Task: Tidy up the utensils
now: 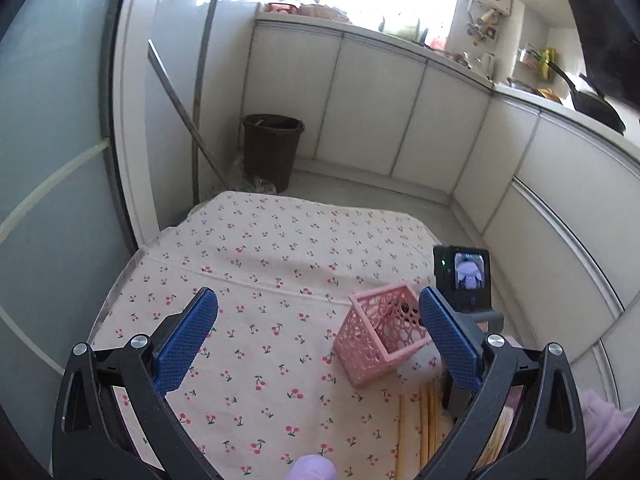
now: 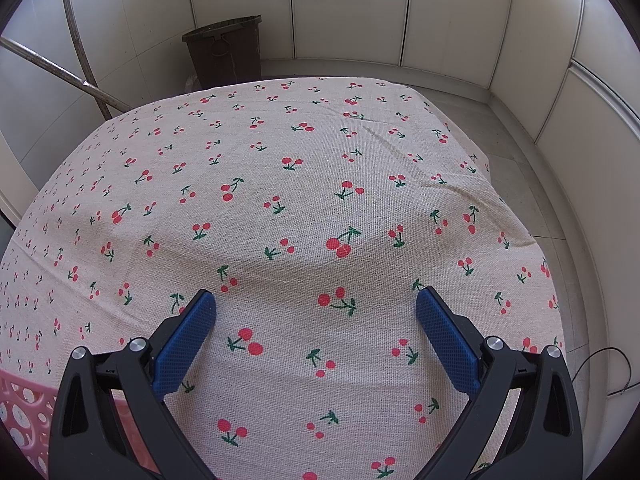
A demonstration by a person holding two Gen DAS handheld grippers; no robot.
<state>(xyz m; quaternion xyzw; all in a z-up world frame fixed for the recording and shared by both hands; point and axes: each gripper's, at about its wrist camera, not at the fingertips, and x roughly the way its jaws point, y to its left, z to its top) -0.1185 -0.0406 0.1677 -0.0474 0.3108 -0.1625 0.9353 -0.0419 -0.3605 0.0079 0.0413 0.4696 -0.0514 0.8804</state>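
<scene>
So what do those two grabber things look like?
They match. The left gripper and the right gripper each have two flat blue fingers with a bumpy mesh pattern, fixed to shiny black arms with triangle cut-outs and round silver bolts. The left wrist view also shows a small lit screen on the back of the right one.

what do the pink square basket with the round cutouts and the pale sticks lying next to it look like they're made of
The pink square openwork basket looks like moulded plastic: uniform colour, smooth matte walls, crisp circular cutouts. The pale tan sticks lying on the cherry-print tablecloth look like bamboo or light wood, likely chopsticks: straight, slender, dull and unvarnished, though grain is too fine to see.
</scene>
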